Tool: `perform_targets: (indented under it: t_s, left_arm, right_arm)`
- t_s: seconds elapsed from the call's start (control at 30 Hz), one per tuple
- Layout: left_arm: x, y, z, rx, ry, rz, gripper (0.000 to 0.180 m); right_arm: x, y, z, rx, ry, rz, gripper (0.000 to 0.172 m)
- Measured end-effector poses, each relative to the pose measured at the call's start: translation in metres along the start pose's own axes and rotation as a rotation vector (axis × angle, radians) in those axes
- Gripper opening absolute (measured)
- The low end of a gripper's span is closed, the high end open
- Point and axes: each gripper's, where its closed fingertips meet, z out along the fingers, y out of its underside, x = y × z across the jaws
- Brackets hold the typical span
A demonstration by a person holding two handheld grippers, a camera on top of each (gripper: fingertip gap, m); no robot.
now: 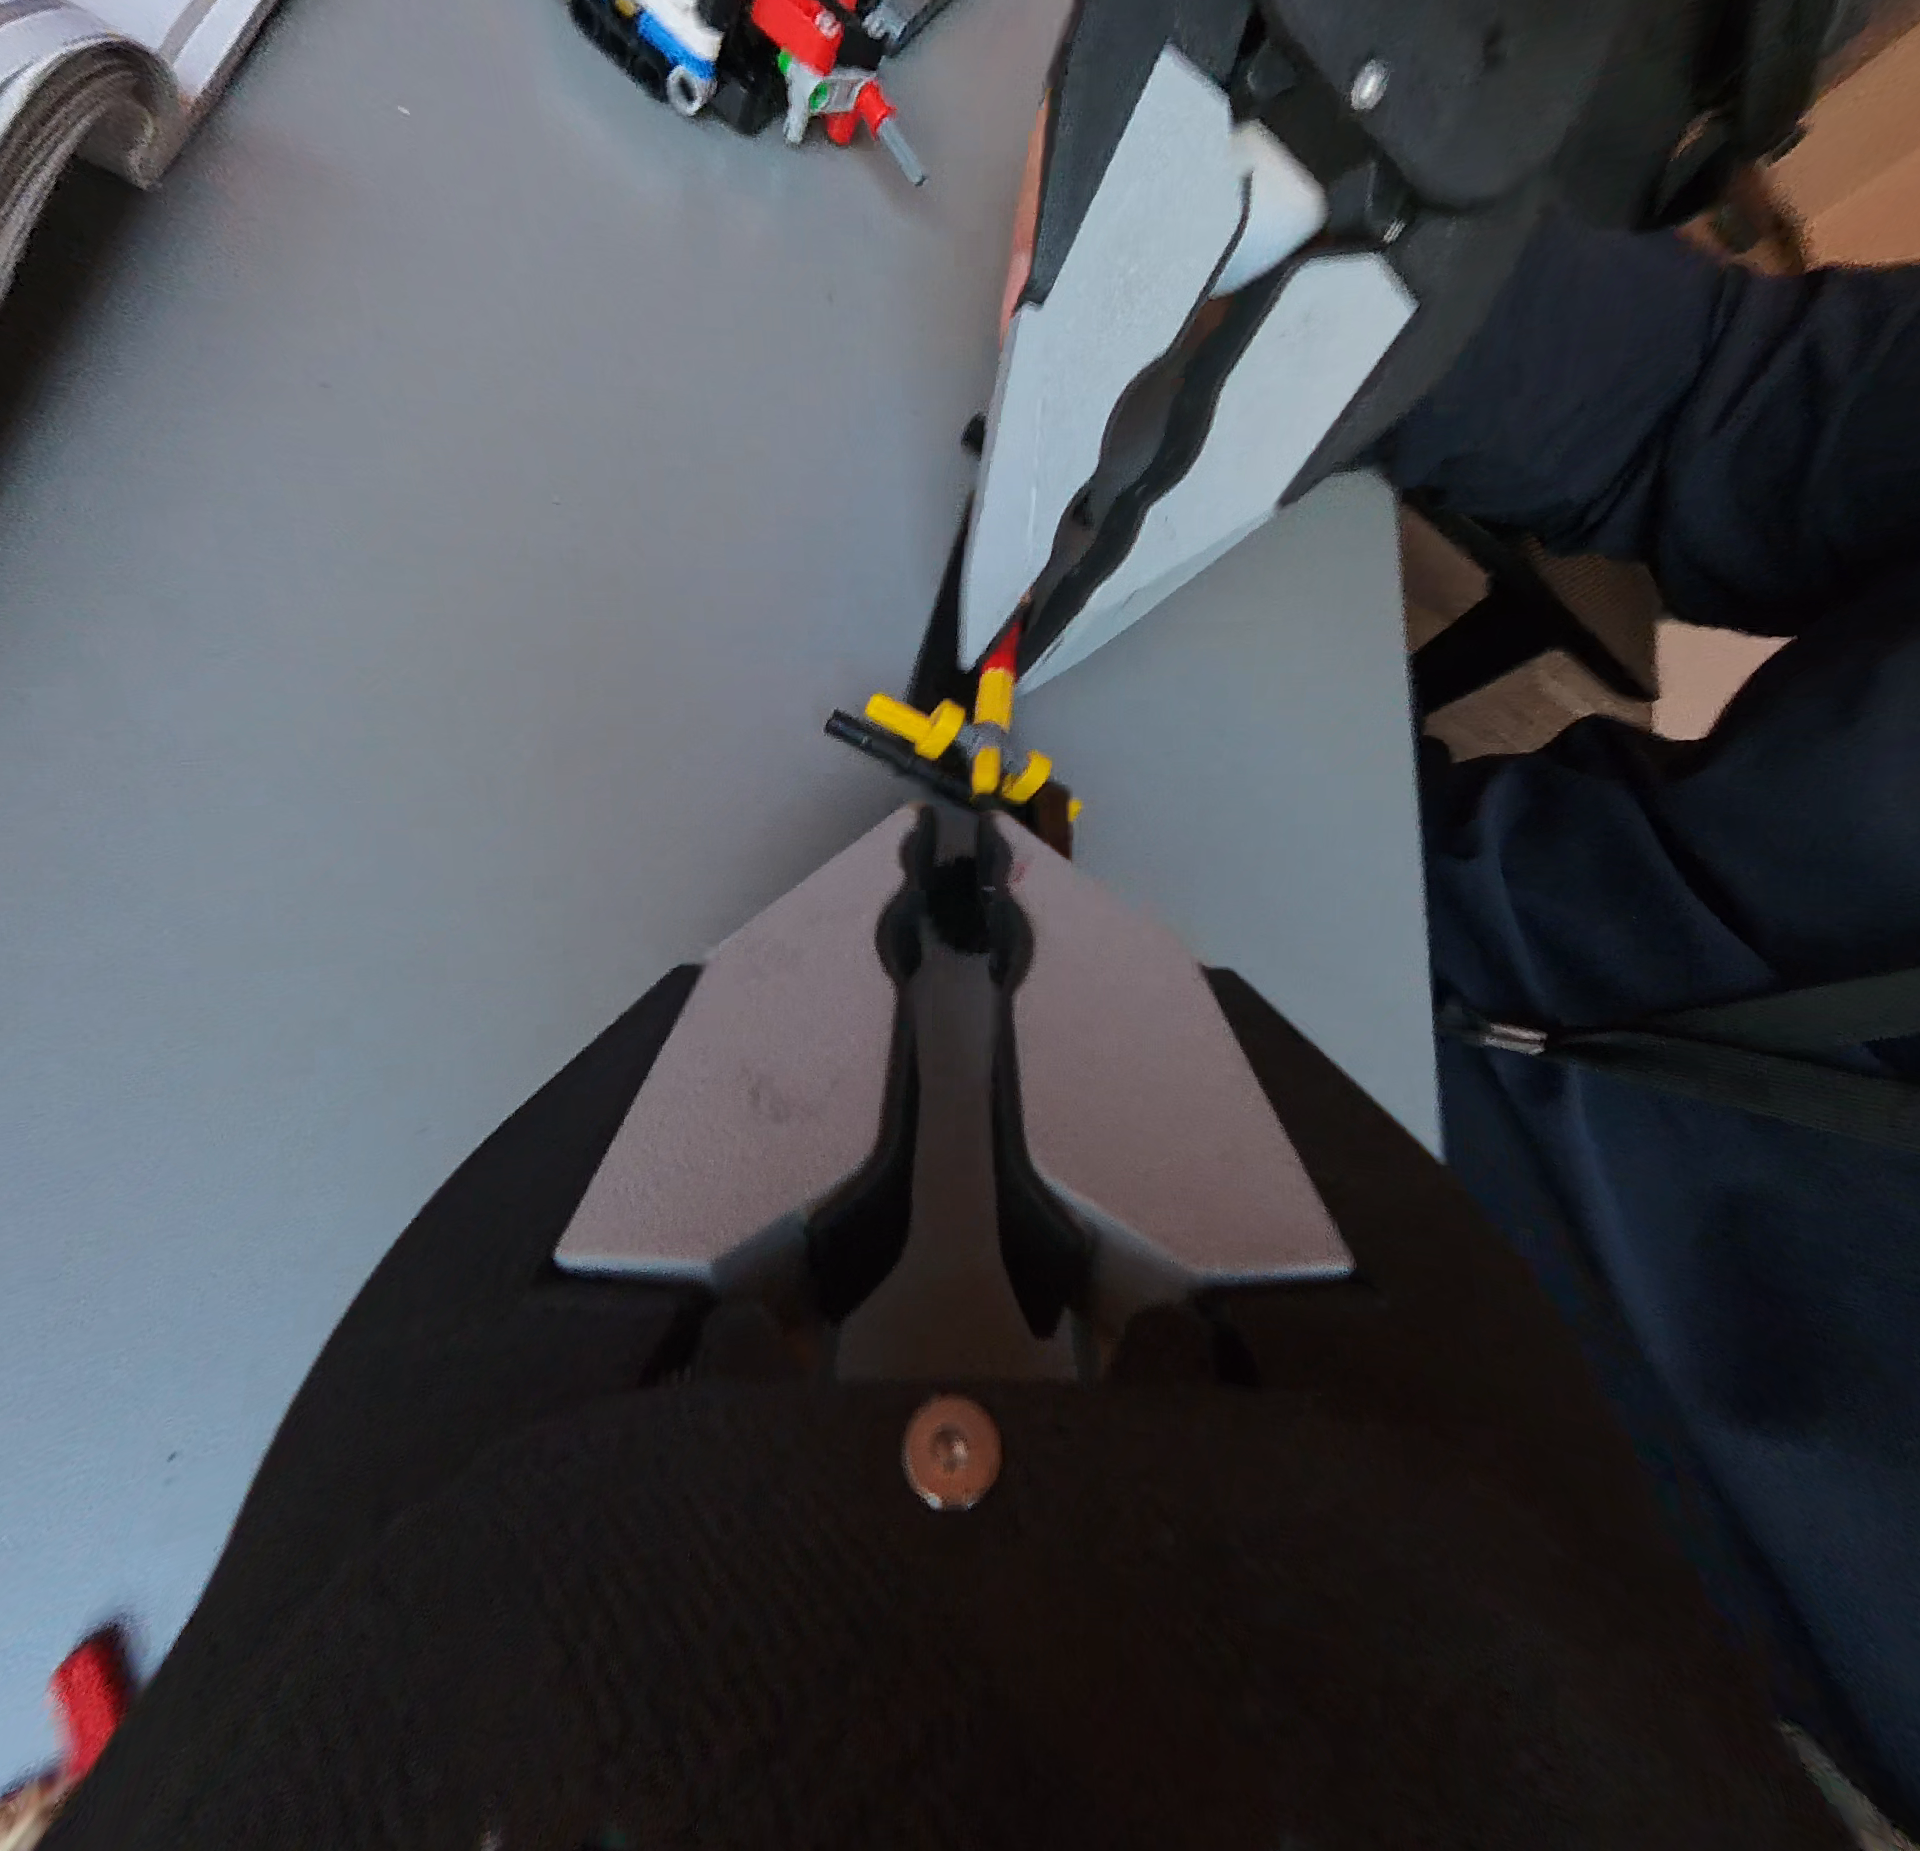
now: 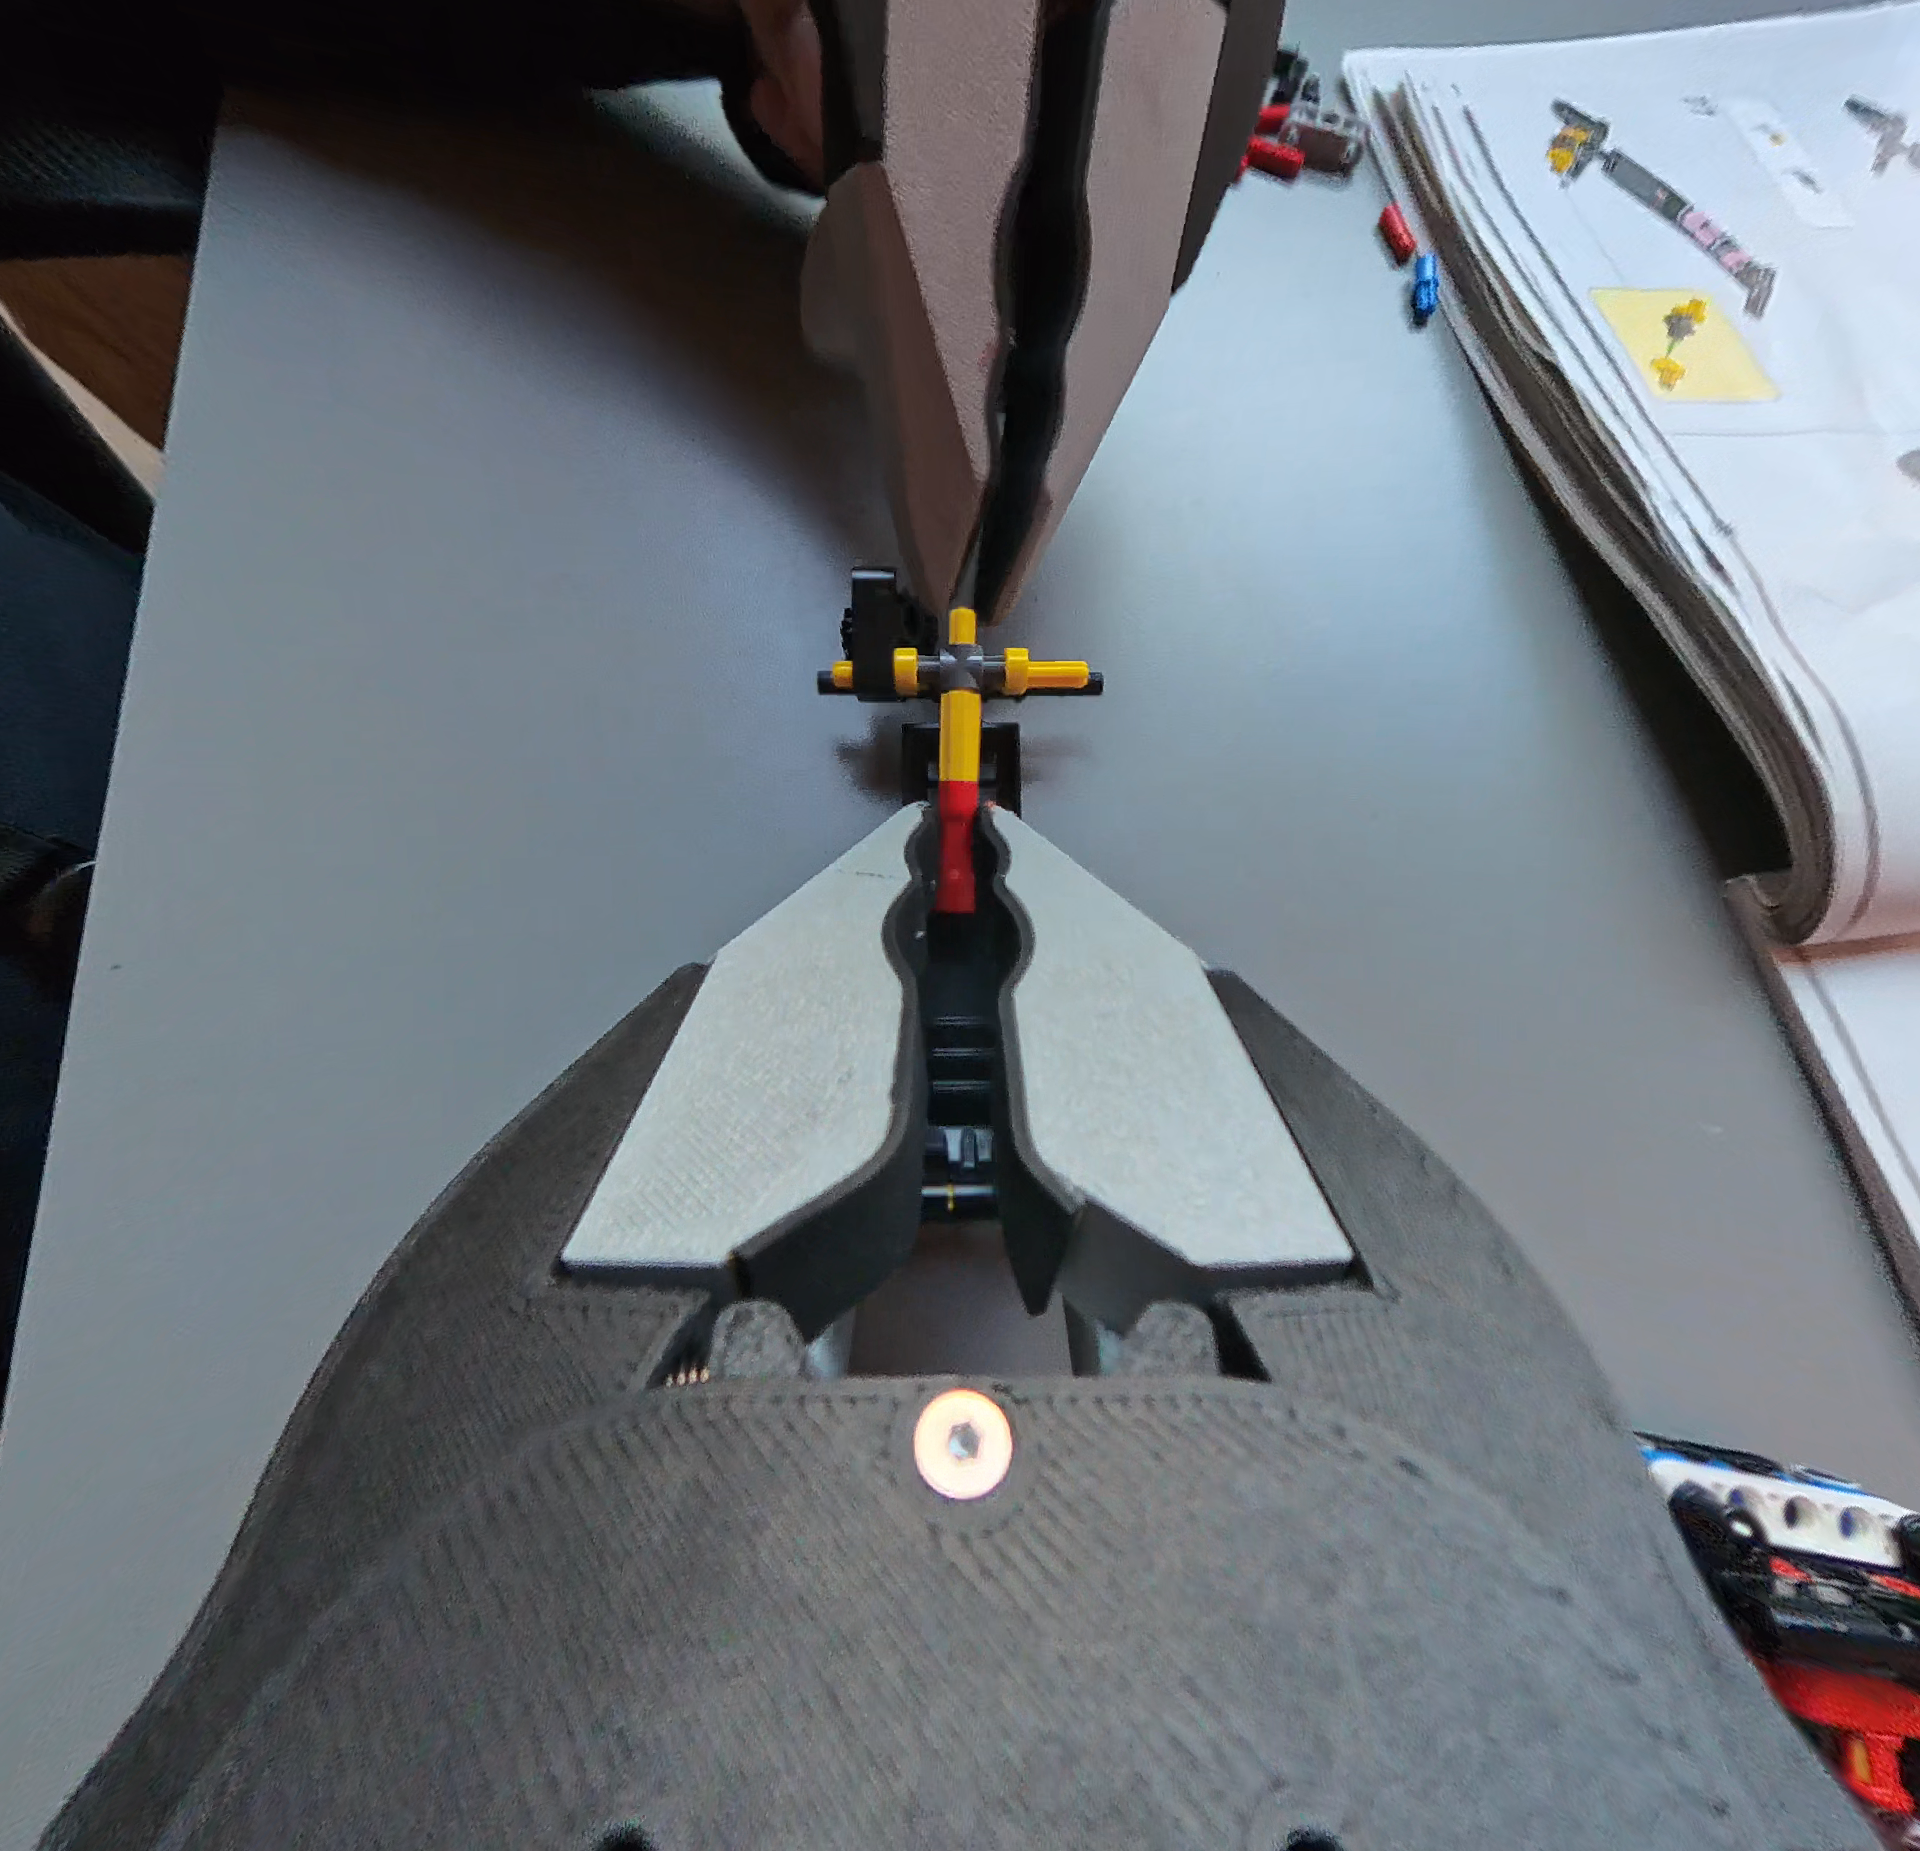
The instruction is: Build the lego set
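Both hand-held grippers, right (image 2: pixel 958 814) and left (image 1: pixel 961 814), pinch opposite ends of a small yellow cross-shaped assembly (image 2: pixel 961 674) above the desk (image 2: pixel 468 658) near its edge; uneven pulling could separate its pieces.

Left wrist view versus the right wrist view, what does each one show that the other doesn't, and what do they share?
Only the left wrist view shows a dark sleeve and a red piece at the table's near edge.

Only the right wrist view shows loose red and blue pins.

Both show the grey table, the open booklet, the multicoloured brick model, and the yellow cross-shaped brick assembly held from opposite ends by the left gripper and right gripper.
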Motion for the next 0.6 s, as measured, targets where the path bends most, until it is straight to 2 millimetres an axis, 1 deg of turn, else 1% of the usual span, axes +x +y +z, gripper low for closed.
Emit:
perform_targets:
  t_s: [0.07,0.1,0.2,0.3,0.4,0.5,0.6]
  left_arm:
    - [-0.010,0.009,-0.004,-0.052,-0.084,0.038,0.026]
    - [-0.011,0.013,-0.006,-0.077,-0.105,0.063,0.031]
    - [-0.007,0.020,-0.008,-0.102,-0.110,0.126,0.041]
    - [0.000,0.022,-0.004,-0.121,-0.103,0.184,0.047]
    - [0.003,0.022,0.002,-0.130,-0.112,0.229,0.045]
    - [0.002,0.022,0.004,-0.132,-0.140,0.257,0.034]
    - [0.000,0.022,0.004,-0.127,-0.155,0.266,0.029]
  right_arm:
    - [0.001,0.003,-0.001,0.010,-0.023,0.034,0.004]
    - [0.001,0.003,-0.002,0.015,-0.031,0.047,0.004]
    - [0.002,0.004,-0.004,0.021,-0.039,0.066,0.004]
    - [0.002,0.003,-0.003,0.023,-0.038,0.059,0.004]
    - [0.002,-0.001,-0.001,0.035,-0.045,0.058,0.004]
    - [0.002,-0.005,0.002,0.034,-0.048,0.059,0.004]
    - [0.000,-0.008,0.004,0.022,-0.052,0.047,0.004]
